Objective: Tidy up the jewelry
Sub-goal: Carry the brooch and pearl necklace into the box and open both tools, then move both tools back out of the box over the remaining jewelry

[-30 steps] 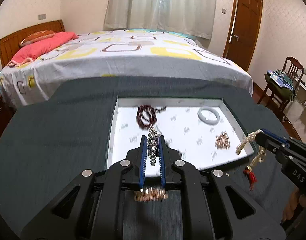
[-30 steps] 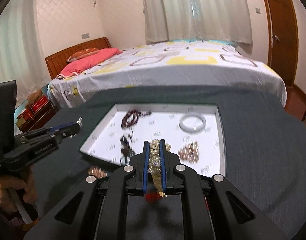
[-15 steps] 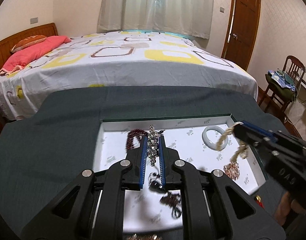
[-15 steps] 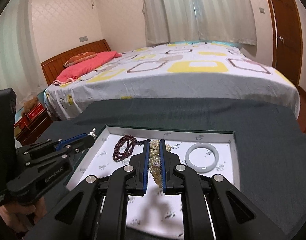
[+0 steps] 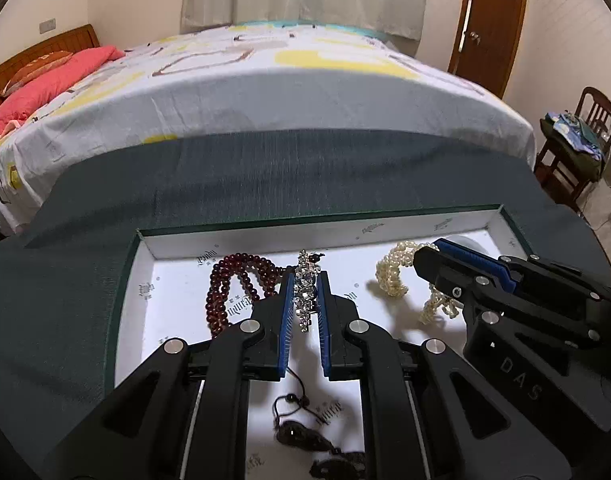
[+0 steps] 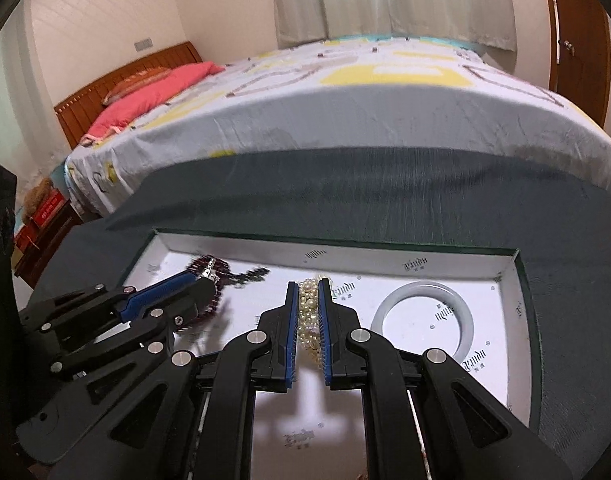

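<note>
A white-lined tray [image 5: 265, 236] lies on the dark table. My left gripper [image 5: 305, 280] is shut on a silver crystal chain [image 5: 304, 296] and holds it low over the tray's left part, next to a dark red bead bracelet [image 5: 233, 284]. My right gripper [image 6: 308, 292] is shut on a pearl strand [image 6: 311, 320] over the tray's middle; the strand also shows in the left wrist view [image 5: 393, 276], drooping onto the tray floor. A pale jade bangle [image 6: 423, 320] lies in the tray at the right.
A dark cord with a pendant [image 5: 301, 432] lies in the tray's near part. A bed [image 5: 265, 92] stands just beyond the table's far edge. A wooden chair [image 5: 577, 144] and a door [image 5: 489, 20] are at the right.
Both grippers moved forward and down from the table's near side to low over the tray, each still holding its piece. The pearl strand's end now rests on the tray floor.
</note>
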{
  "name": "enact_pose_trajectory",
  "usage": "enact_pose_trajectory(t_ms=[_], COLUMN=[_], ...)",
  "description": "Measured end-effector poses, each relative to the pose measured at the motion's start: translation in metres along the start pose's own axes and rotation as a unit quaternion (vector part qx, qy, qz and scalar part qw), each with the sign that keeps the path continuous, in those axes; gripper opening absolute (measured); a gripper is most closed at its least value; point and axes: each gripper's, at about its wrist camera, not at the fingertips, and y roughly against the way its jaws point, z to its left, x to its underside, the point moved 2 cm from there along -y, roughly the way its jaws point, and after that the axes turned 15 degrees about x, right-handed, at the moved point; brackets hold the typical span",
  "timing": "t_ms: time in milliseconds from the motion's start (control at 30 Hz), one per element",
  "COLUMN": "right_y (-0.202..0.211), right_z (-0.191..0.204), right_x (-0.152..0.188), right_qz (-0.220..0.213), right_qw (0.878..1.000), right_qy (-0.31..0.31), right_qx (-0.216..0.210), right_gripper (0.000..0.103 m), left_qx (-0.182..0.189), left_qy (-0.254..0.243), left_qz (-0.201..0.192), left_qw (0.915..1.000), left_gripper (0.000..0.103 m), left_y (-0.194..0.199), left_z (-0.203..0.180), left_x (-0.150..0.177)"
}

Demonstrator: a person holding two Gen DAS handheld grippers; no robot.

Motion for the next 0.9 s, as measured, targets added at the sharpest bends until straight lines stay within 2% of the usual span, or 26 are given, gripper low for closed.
enact_pose_trajectory(t_ms=[233, 500, 700, 800, 900], right_y=[-0.011, -0.019, -0.018, -0.017, -0.015], right_z=[-0.002, -0.003, -0.004, -0.008, -0.011], right_x=[-0.001, -0.001, -0.001, -0.002, -0.002], right_qz=[0.03, 0.048, 0.048, 0.046, 0.043], right_qw=[0.999, 0.999, 0.999, 0.999, 0.999], right_qy=[0.012, 0.008, 0.008, -0.002, -0.009], right_qx=[0.01, 0.001, 0.001, 0.003, 0.003], right_gripper=[0.01, 0.012, 0.013, 0.022, 0.027], left_qx=[-0.014, -0.003, 0.001, 0.0, 0.003], left_qy=[0.001, 0.015, 0.019, 0.024, 0.038], left_qz=[0.027, 0.051, 0.052, 0.046, 0.041], left_qw=[0.9995, 0.9986, 0.9985, 0.9987, 0.9985], left_gripper=[0.012, 0.014, 0.032, 0.037, 0.047], left_y=[-0.016, -0.026, -0.026, -0.024, -0.022], left_z=[0.005, 0.009, 0.009, 0.01, 0.014], left_x=[-0.004, -0.004, -0.004, -0.005, -0.004])
